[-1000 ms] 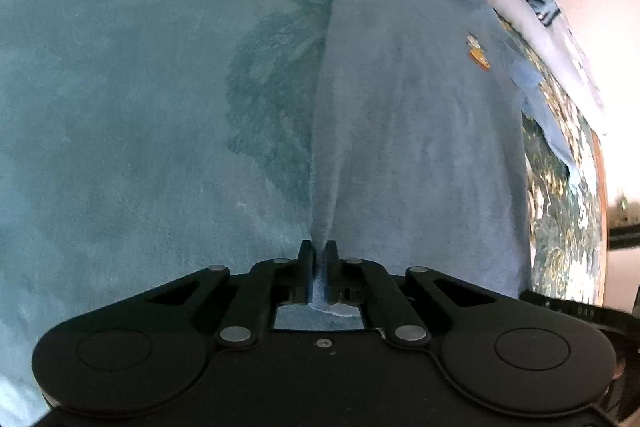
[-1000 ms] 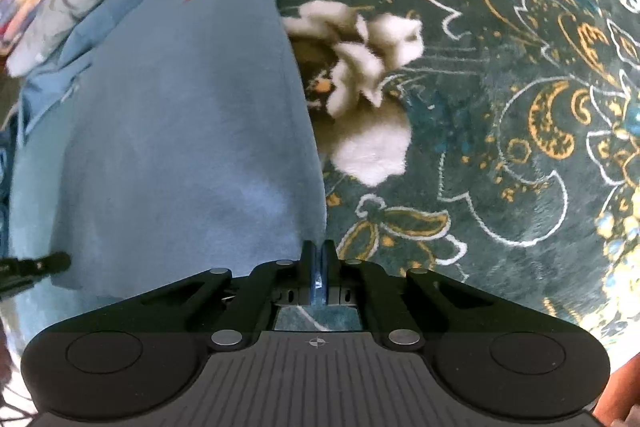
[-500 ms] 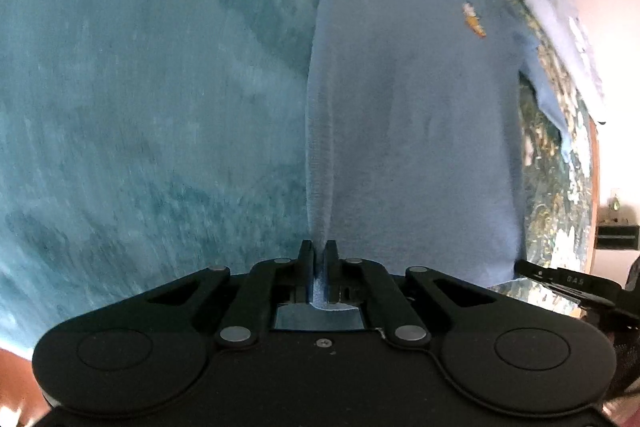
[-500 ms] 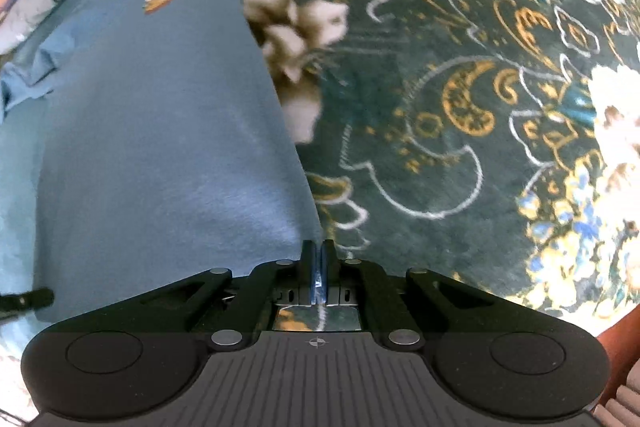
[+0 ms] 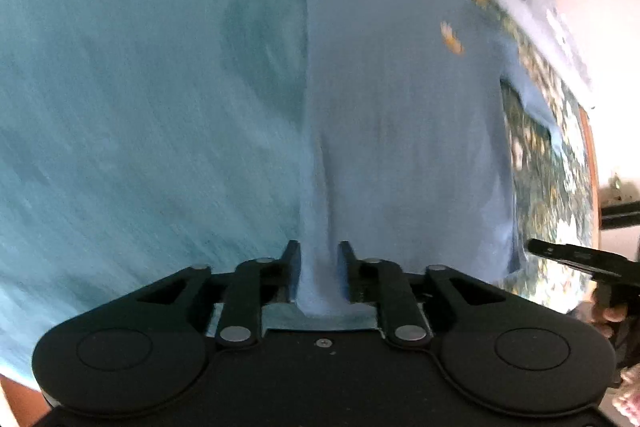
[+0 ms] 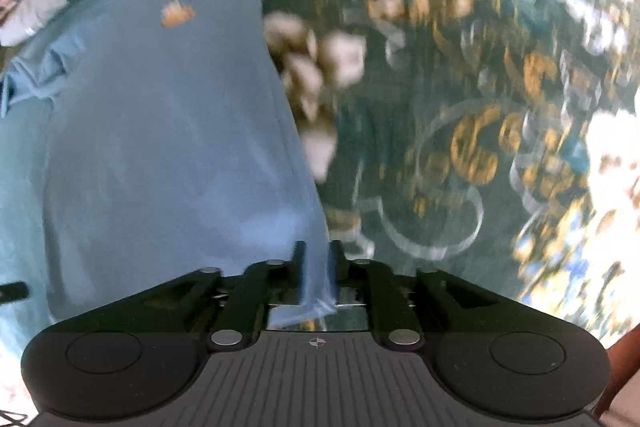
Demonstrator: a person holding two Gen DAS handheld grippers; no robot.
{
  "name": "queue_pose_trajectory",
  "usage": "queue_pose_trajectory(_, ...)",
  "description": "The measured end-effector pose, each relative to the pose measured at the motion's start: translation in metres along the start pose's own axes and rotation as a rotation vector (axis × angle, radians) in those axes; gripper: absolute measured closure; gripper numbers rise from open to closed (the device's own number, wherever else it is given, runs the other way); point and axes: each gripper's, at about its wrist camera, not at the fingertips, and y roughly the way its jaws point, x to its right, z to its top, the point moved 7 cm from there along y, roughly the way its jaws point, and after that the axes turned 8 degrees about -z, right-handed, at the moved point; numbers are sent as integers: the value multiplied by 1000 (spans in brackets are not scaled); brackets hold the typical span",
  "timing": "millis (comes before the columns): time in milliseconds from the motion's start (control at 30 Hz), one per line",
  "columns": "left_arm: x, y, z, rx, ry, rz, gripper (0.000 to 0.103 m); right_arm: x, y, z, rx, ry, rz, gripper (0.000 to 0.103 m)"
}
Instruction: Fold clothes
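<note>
Left gripper and right gripper, jaws narrowly parted, seemingly loose on the hem of the pale blue knit sweater; release both corners together, flat.

No legible text, label or number appears; the orange emblem on the blue shirt is too blurred to read.

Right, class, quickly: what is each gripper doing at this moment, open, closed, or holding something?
Left gripper: partly open, blue shirt hem between its fingers.
Right gripper: partly open, the shirt's other hem corner between its fingers.
</note>
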Motion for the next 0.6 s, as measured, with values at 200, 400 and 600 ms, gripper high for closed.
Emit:
queue_pose_trajectory(200,-39,-44,84,215,68,187,64,-47,-16,50,97,-37,64,87)
queue_pose_trajectory(400,-95,-62,179,353,75,358,54,-126,-13,91,144,-110,120,72)
queue_pose_trajectory(600,-127,-50,245,339,320,551,53,-200,0,118,136,-179,159,70)
